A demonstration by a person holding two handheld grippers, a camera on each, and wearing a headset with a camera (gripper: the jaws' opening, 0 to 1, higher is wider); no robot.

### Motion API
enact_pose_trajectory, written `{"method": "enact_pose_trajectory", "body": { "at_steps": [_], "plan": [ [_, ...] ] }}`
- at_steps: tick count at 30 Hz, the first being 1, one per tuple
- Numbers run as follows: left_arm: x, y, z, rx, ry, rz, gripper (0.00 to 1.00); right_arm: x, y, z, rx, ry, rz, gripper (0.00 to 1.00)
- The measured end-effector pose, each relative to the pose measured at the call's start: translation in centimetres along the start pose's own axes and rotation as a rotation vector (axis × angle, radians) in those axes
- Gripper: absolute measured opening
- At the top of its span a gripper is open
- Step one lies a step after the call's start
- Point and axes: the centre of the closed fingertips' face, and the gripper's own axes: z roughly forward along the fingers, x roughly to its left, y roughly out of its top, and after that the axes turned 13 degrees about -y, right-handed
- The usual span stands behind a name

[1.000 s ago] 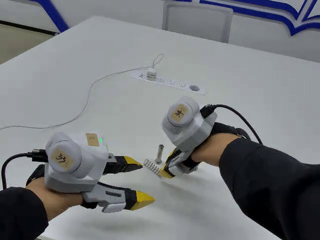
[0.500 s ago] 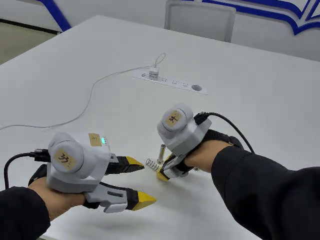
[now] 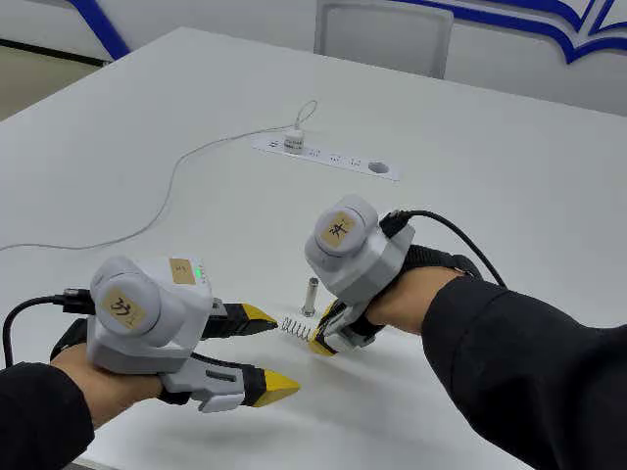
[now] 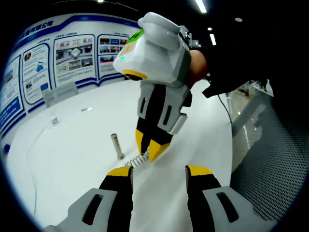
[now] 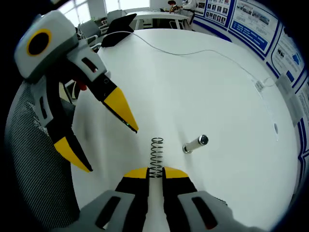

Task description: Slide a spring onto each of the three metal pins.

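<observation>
Hardly anything has shifted over the last second: the spring is still gripped low beside the pin and has not been put on it, and the left gripper is still held off to one side.

Left gripper (image 3: 284, 352), grey body with yellow-tipped black jaws: jaws are held wide apart, nothing between them, nothing touched. The upper tip is pointed at the spring's free end, close but apart from it.

Small silver coil spring (image 3: 294, 327): it is held at one end and kept roughly level just above the white tabletop (image 3: 470, 176), with its free end toward the left gripper. In the right gripper view the spring (image 5: 156, 154) is seen sticking straight out from between the jaw tips.

Short grey metal pin (image 3: 311, 296): it stands upright on the table just behind the spring, apart from it. No spring is on it.

Right gripper (image 3: 318, 345), same build: jaws are closed down to a narrow gap and clamped on the near end of the spring, tips angled down at the table beside the pin's base.

White power strip (image 3: 323, 155) with white cable (image 3: 186, 166): it lies well behind, at mid-table.
</observation>
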Motion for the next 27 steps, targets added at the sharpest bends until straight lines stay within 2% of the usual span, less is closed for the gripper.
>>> {"method": "enact_pose_trajectory", "body": {
  "at_steps": [8,15,23,27],
  "plan": [
    [-0.3,-0.1,0.3,0.017,-0.013,0.017,0.43,1.7,-0.8,-2.1,0.000,0.042,-0.080,0.12],
    [-0.7,-0.1,0.5,0.029,-0.027,0.042,0.39,3.4,-0.2,-3.4,-0.037,0.077,-0.150,0.12],
    [-1.6,-0.2,0.8,0.046,-0.065,0.087,0.26,4.6,0.5,-4.5,-0.079,0.104,-0.220,0.12],
    [-1.9,-0.1,0.9,0.052,-0.082,0.106,0.18,4.8,0.3,-4.7,-0.077,0.113,-0.240,0.12]
  ]
}}
